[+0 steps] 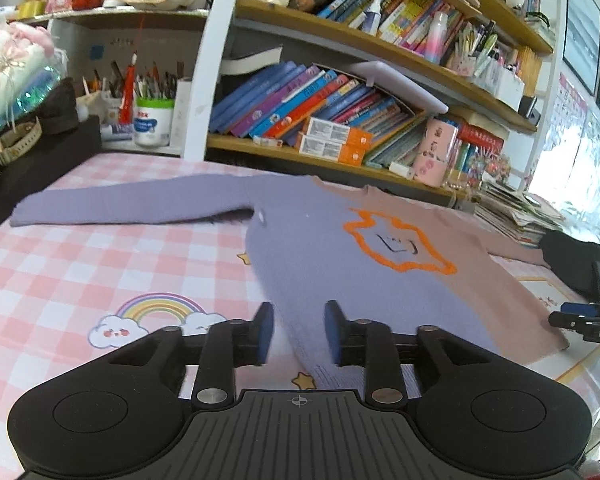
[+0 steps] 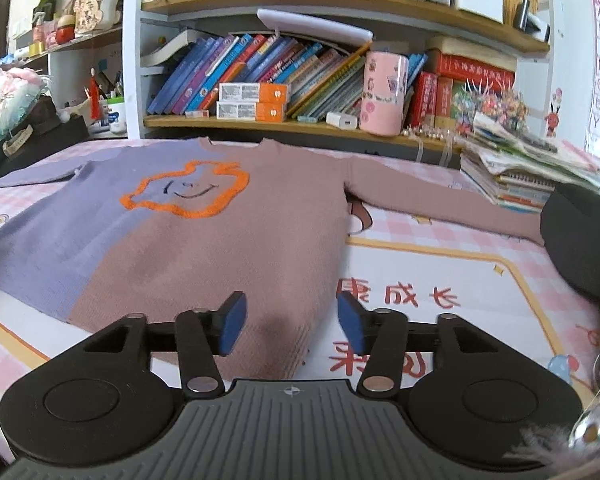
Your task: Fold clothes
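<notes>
A sweater (image 1: 320, 248) (image 2: 204, 236), half lilac and half dusty pink with an orange cloud outline and a drawn smile on the chest, lies flat and face up on the pink checked mat (image 1: 100, 264) (image 2: 440, 264). Both sleeves stretch out to the sides. My left gripper (image 1: 298, 332) stands open over the lilac bottom corner of the hem, its blue pads apart from the cloth. My right gripper (image 2: 292, 322) stands open over the pink bottom corner of the hem, with nothing pinched. The right gripper's tip (image 1: 572, 318) shows at the right edge of the left wrist view.
A bookshelf (image 2: 300, 124) packed with books, boxes and a pink cup runs along the far edge of the mat. A stack of booklets (image 2: 532, 176) and a black object (image 2: 580, 240) sit at the right. A pen holder (image 1: 152, 120) and black box (image 1: 40, 160) stand at the left.
</notes>
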`<state>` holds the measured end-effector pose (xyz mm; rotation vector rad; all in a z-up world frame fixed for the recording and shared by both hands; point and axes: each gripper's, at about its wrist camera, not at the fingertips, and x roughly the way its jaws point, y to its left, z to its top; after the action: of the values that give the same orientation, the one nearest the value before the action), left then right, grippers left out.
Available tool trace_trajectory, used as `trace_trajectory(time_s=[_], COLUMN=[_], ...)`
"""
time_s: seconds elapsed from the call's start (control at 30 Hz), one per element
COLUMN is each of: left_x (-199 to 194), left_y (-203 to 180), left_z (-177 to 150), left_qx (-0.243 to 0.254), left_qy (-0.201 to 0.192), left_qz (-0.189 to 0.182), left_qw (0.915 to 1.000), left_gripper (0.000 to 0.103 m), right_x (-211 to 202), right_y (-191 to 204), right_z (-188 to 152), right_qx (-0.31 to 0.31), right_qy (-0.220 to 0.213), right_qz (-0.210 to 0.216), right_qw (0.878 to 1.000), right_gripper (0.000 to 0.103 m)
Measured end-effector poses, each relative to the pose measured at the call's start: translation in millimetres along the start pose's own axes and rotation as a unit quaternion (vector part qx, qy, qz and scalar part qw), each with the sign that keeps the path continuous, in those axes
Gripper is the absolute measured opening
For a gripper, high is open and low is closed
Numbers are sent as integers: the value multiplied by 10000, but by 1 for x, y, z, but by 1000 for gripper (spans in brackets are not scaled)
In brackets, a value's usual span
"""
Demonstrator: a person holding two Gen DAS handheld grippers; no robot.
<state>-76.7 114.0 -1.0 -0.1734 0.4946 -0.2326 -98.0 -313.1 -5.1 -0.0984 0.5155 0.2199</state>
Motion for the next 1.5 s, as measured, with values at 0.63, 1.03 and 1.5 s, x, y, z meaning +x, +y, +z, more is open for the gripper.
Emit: trace_trajectory(time_s=[0.63, 1.03, 1.5], left_x=[-9, 24, 85], left_y=[4, 89, 223], left_z=[-2, 52, 89], left_qx=[292, 47, -1570], left_qy=[-493, -171, 189], left_qz=[398, 1629, 2834], left_qw=[9976, 9865, 9459], left_gripper=[98, 98, 60], right_x=[13, 86, 116], right_y=[55, 92, 96], right_z=[16, 61, 74], right_qx=[-1087, -1336, -998], right_qy=[-409, -576, -613], right_qz=[393, 1239, 1718], right_qw=[9925, 9816, 9782], right_gripper=[103, 103, 103])
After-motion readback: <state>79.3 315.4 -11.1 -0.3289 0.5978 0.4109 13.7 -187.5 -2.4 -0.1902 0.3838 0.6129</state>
